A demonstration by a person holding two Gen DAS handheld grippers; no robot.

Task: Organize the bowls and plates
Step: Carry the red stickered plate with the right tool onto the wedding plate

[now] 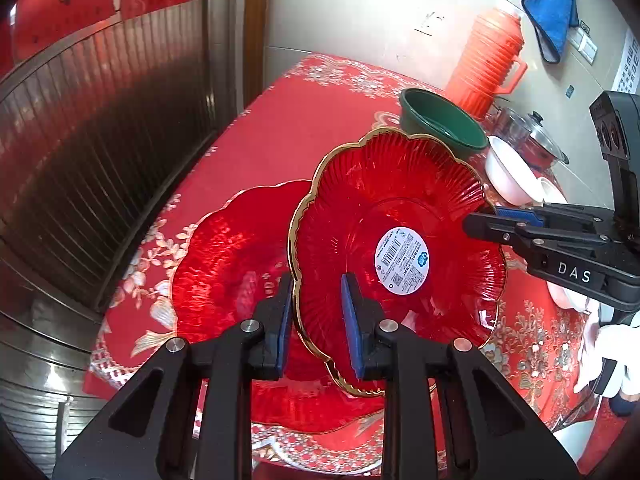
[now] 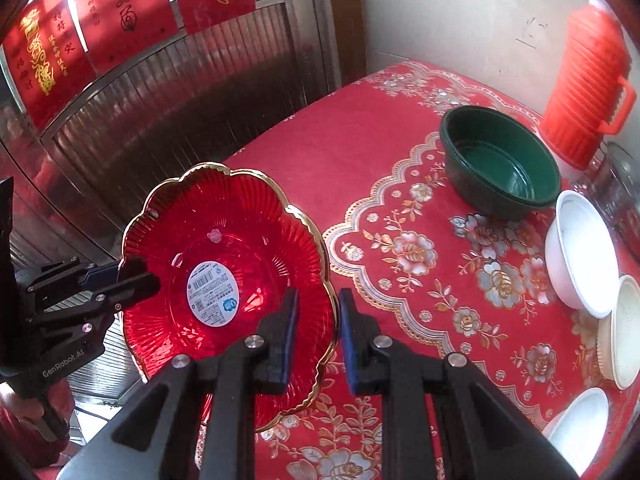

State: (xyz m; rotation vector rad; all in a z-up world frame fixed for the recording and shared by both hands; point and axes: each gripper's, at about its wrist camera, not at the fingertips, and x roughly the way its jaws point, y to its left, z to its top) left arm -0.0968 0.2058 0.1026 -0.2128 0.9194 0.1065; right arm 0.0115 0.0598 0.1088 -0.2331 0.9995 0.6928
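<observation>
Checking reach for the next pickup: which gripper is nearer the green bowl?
Right, as far as the views show. The right gripper grips the held red plate's rim on the side toward the green bowl; the left gripper clamps the opposite rim, farther away.

A table (image 2: 360, 128) under a red floral cloth fills the frame's centre, with a ribbed metal door (image 2: 192, 92) hung with red banners (image 2: 120, 8) upper left and a pale plaster wall (image 2: 460, 12) upper right, sunlit.

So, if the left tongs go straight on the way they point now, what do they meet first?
Probably the second red plate on the table, under the held plate whose rim the left tongs clamp. Depth is unclear.
</observation>
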